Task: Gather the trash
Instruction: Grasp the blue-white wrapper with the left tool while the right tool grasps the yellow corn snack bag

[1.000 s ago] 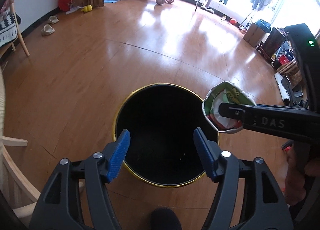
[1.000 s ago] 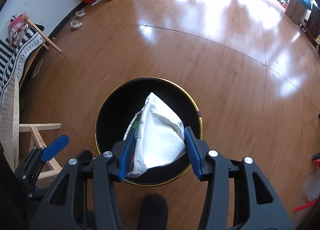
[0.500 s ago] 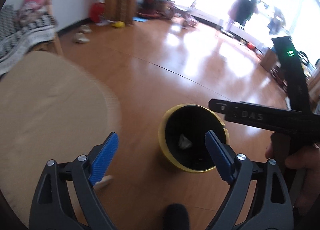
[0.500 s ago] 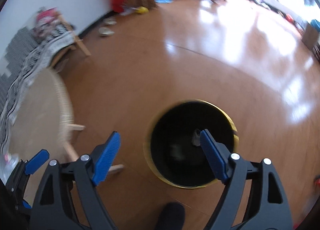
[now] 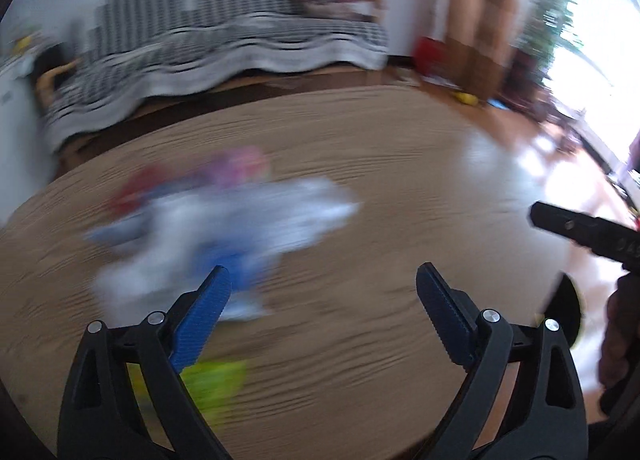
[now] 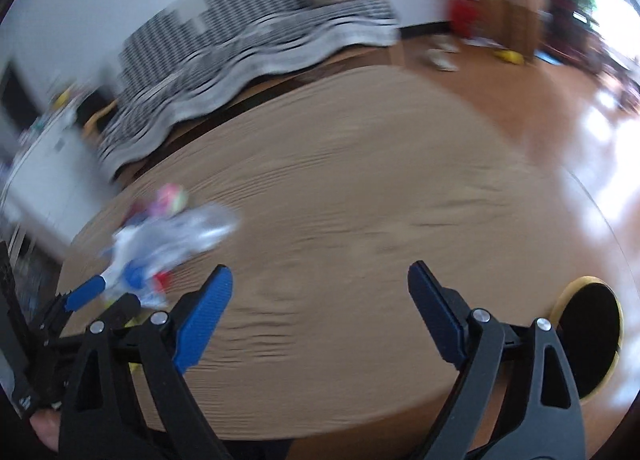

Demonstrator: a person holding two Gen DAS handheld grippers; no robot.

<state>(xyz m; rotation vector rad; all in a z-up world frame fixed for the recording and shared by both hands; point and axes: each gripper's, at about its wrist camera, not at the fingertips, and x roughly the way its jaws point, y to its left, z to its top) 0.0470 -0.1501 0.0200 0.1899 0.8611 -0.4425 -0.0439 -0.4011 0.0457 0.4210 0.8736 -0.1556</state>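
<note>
Blurred trash (image 5: 208, 227) — no legible writing.

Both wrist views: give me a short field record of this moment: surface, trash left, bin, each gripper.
surface: round wooden table
trash left: blurred pile of wrappers on the table's left part; a green item near the left gripper
bin: black with yellow rim, on the floor right of the table
left gripper: jaws opening, nothing between them
right gripper: jaws opening, nothing between them
image quality: heavy motion blur, items cannot be identified further
</note>
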